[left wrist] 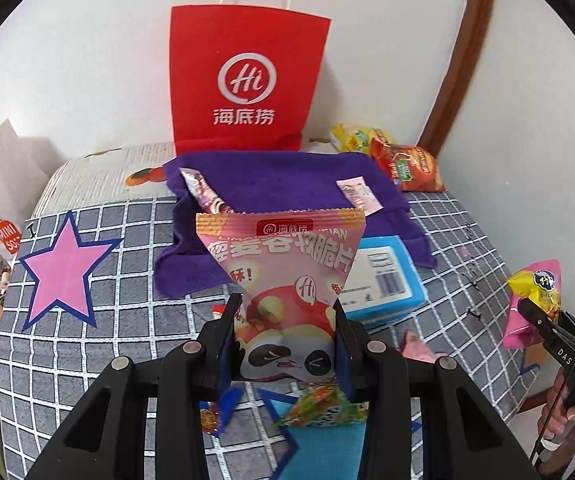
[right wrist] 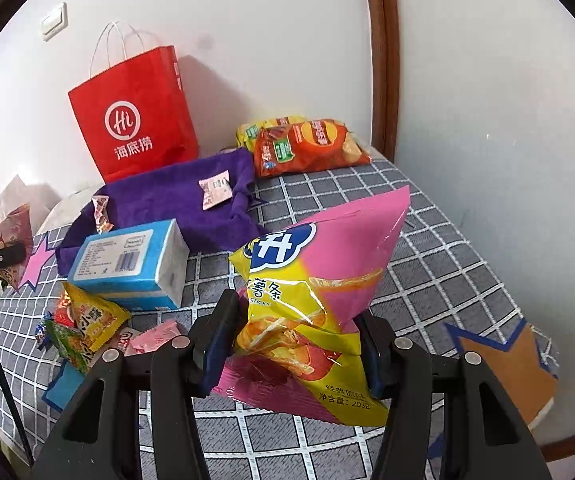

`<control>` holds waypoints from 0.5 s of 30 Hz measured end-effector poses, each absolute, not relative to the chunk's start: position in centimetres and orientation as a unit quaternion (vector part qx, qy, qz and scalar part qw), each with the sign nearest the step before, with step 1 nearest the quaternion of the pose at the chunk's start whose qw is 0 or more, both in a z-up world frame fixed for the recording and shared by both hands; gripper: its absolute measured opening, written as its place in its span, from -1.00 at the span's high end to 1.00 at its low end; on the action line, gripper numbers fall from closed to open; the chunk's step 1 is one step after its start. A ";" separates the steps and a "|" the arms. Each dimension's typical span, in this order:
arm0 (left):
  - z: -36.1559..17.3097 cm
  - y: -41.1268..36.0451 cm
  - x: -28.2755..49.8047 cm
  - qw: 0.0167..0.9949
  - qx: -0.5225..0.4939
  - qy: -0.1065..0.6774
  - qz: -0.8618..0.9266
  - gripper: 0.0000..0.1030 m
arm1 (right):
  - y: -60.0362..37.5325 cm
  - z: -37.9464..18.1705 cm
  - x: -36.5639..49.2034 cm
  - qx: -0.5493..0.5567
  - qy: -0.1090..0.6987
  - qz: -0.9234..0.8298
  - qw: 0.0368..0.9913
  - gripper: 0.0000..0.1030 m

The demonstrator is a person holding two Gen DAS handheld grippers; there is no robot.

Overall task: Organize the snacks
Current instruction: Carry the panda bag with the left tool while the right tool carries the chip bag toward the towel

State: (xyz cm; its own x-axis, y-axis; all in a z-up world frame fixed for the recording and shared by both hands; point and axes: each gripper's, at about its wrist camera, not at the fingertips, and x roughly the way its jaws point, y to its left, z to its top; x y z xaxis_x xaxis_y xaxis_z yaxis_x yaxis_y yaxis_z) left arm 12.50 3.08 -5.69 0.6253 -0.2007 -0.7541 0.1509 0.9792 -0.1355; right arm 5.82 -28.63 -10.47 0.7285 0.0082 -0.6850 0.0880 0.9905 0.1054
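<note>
- Left gripper [left wrist: 285, 330] up off the bed, its fingers [left wrist: 229, 320] clamped on the pink panda snack pack [left wrist: 283, 276], squeezing its lower half; the pack stands upright with its crimped top edge pointing toward the far edge of the bed.
- Right gripper [right wrist: 293, 336] matches it: fingers [right wrist: 223, 320] pinching the yellow-and-pink potato stick bag [right wrist: 319, 280], which bulges out above them, above the checked bedspread [right wrist: 427, 248].
- Far edge of the bed, against the wall: a red paper bag [left wrist: 243, 80] stands upright, handles up.
- Just in front of it lies a purple towel [left wrist: 279, 184] with two small sachets on it, one toward the left [left wrist: 203, 192], one toward the right [left wrist: 357, 194].
- A blue tissue pack [right wrist: 127, 264] lies at the towel's near edge.
- Far right corner: an orange chip bag [right wrist: 311, 148] lies on a yellow one [right wrist: 255, 130].
- Near left of the right-wrist view, a heap of small snack packets [right wrist: 83, 320] is still loose on the bedspread, just in front of the tissue pack.
- Star cutouts are on the bedspread: pink [left wrist: 63, 272] by the left edge, orange-brown [right wrist: 503, 368] by the right edge.
</note>
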 end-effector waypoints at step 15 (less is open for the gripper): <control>-2.2 3.5 11.1 0.911 -0.032 0.399 -0.100 0.27 | -25.7 -7.3 5.0 0.057 0.352 0.006 0.934 -0.05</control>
